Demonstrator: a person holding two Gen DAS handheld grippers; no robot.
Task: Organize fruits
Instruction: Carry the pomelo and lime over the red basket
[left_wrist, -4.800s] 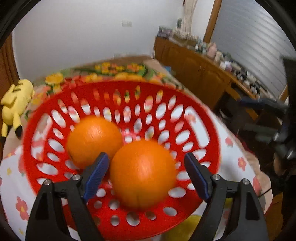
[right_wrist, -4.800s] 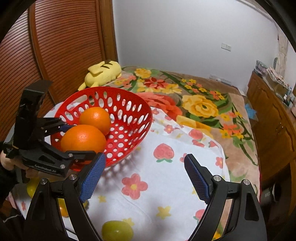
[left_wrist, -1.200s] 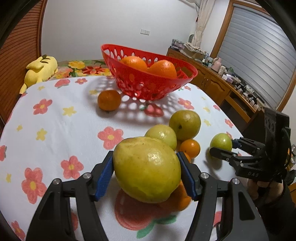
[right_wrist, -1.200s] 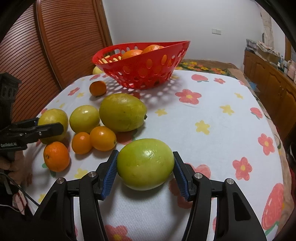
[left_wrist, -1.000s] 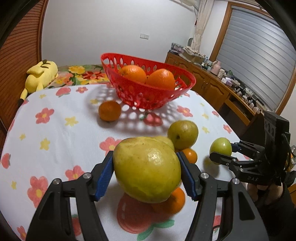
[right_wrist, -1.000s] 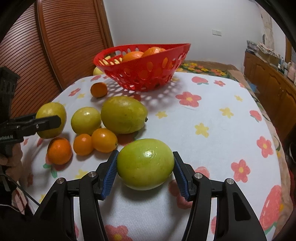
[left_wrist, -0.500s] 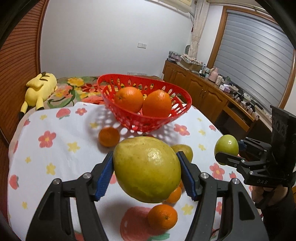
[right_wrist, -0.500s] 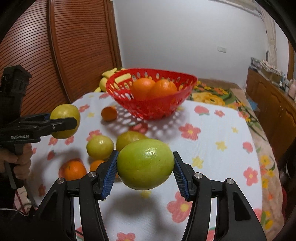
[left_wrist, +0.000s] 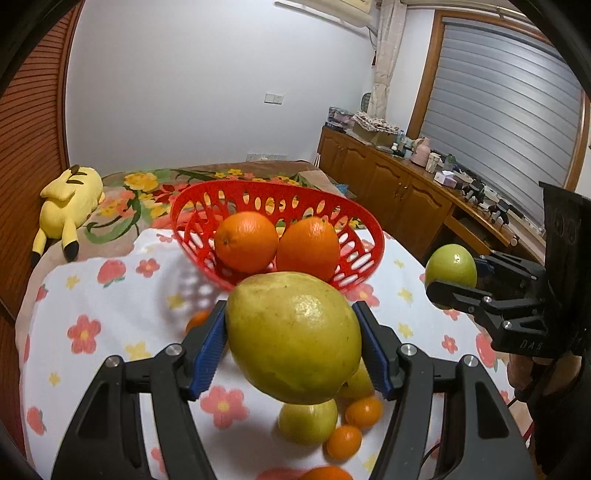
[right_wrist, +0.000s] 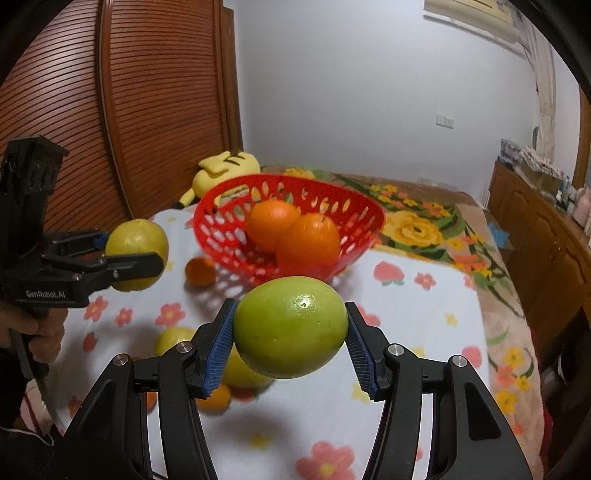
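Note:
My left gripper (left_wrist: 293, 341) is shut on a large yellow-green fruit (left_wrist: 291, 336) and holds it in the air above the table, in front of the red basket (left_wrist: 354, 221). Two oranges (left_wrist: 246, 240) lie in the basket. My right gripper (right_wrist: 290, 341) is shut on a green fruit (right_wrist: 291, 326), also lifted above the table. The basket (right_wrist: 354, 206) with both oranges (right_wrist: 308, 238) shows ahead of it. Each gripper shows in the other's view, the left one (right_wrist: 136, 254) with its fruit at the left and the right one (left_wrist: 450, 277) at the right.
Loose fruits lie on the flowered tablecloth (left_wrist: 110, 325): a yellow-green fruit (left_wrist: 307, 422), small oranges (left_wrist: 364, 411) and a small orange by the basket (right_wrist: 199, 271). A yellow plush toy (left_wrist: 68, 201) lies behind the table. A wooden cabinet (left_wrist: 406, 199) stands at the right.
Both grippers have risen from the table with their fruits and moved closer to the basket, which now looks larger and lower in both views.

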